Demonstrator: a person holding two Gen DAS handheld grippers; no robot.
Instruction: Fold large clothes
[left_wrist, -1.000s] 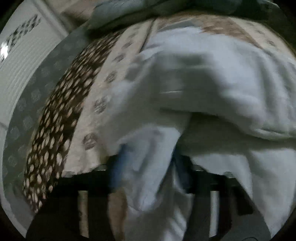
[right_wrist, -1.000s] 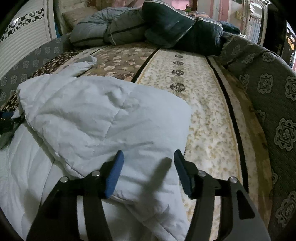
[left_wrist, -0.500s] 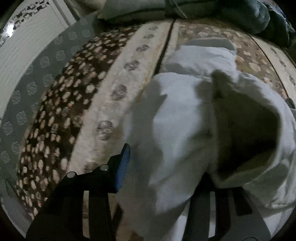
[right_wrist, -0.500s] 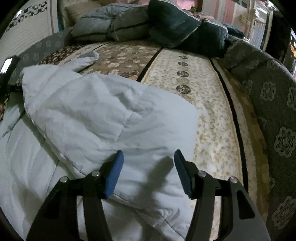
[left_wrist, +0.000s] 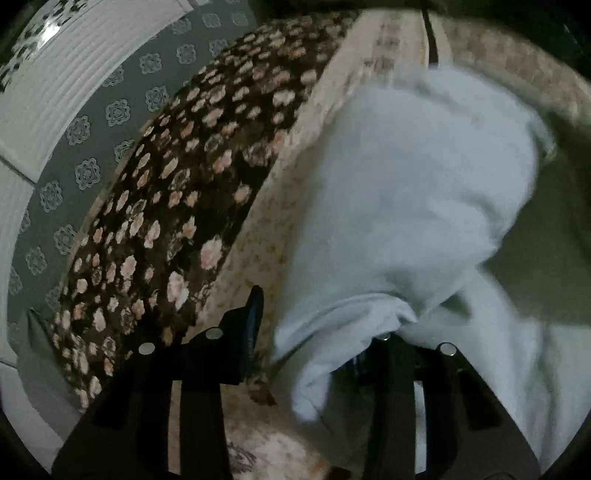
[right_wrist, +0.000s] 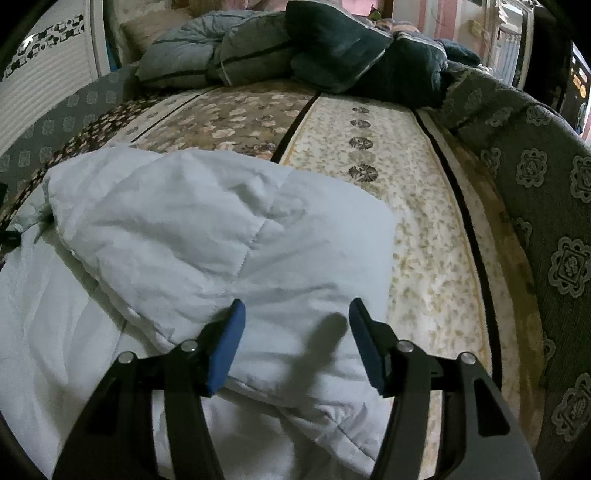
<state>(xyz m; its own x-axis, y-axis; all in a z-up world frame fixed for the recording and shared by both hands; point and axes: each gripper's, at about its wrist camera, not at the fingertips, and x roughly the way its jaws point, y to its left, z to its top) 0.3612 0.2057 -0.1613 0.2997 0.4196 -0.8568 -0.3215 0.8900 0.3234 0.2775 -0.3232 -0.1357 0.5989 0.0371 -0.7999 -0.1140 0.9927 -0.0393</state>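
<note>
Here, the white quilted padded garment (right_wrist: 207, 236) is seen folded over on the floral patterned bedspread (right_wrist: 424, 221). The right gripper (right_wrist: 295, 332) is held wide apart above it. The left gripper (left_wrist: 317, 325) is spread wide, its right finger draped by cloth.

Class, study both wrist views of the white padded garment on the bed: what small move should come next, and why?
Probably draw the left tongs clear of the white garment: they stand open, with cloth draped over one finger. The folded flap already lies across the garment, and the right tongs hover open above it.
</note>
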